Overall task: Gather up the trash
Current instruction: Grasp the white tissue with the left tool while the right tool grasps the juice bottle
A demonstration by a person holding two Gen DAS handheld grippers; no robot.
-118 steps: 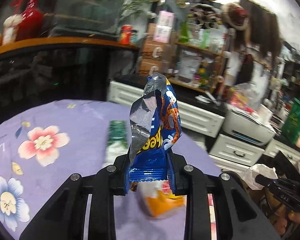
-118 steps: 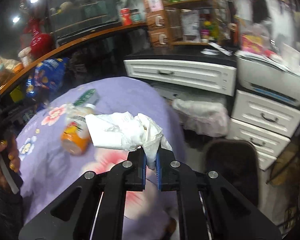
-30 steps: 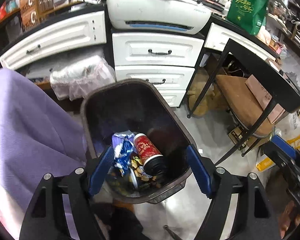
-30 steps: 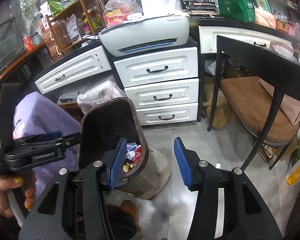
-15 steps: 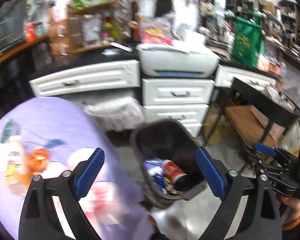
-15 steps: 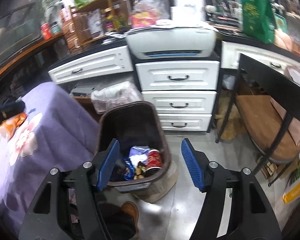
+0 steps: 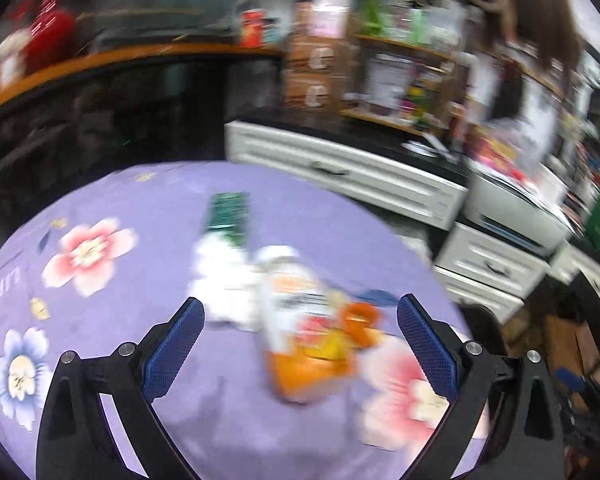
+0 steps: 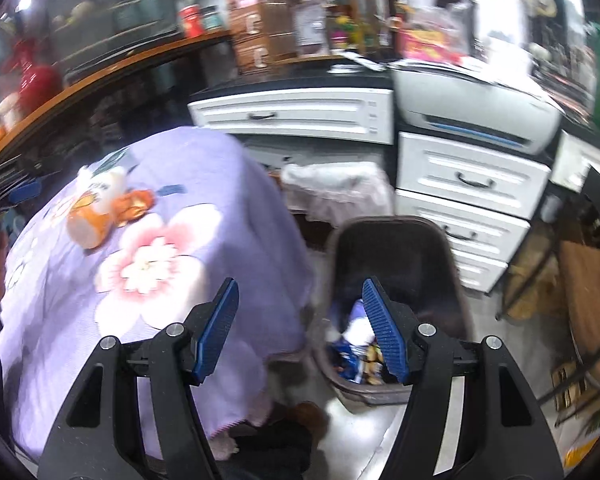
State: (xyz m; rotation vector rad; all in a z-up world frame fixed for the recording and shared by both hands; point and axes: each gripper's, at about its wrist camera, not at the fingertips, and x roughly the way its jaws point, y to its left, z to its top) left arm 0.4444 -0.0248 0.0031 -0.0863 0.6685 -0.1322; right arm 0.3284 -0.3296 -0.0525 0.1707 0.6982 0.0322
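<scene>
Both grippers empty, back over the table for more trash.

Table (image 7: 140, 420) in purple floral cloth holds what's left: orange bottle (image 7: 300, 344) on its side, white wad (image 7: 224, 284), green packet (image 7: 228, 212). Bin (image 8: 396, 248) waits beside the table, wrappers inside. My left gripper (image 7: 298, 340) has just been opening, gaping around the bottle without touching it; right gripper (image 8: 300, 324) has too, nothing between.

An orange-and-white bottle (image 7: 296, 332) lay on its side near the middle of the purple floral table (image 7: 112, 344), touching crumpled white tissue (image 7: 224, 288), with a green packet (image 7: 228, 212) toward the far edge. The dark bin (image 8: 396, 264) beside the table's edge held wrappers (image 8: 356, 344).
</scene>
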